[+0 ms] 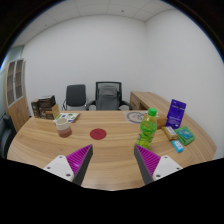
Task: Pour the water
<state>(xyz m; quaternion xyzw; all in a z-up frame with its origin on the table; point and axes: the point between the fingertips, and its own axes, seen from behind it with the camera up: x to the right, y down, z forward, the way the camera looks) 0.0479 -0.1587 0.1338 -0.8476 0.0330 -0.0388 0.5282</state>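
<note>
A green plastic bottle (148,128) with a yellow-green cap stands upright on the wooden table (110,152), just beyond my right finger. A pale cup (64,126) stands farther off, beyond my left finger. Between them lies a dark red round coaster (98,133). My gripper (112,160) hovers over the near part of the table, open, with its purple pads (80,158) wide apart and only bare wood between them.
A blue box (177,111) stands at the table's right end, with a teal item (184,134) and small packets near it. A round patterned plate (137,117) lies behind the bottle. Two office chairs (92,97) and a sideboard (152,101) stand beyond the table; shelves (15,90) at left.
</note>
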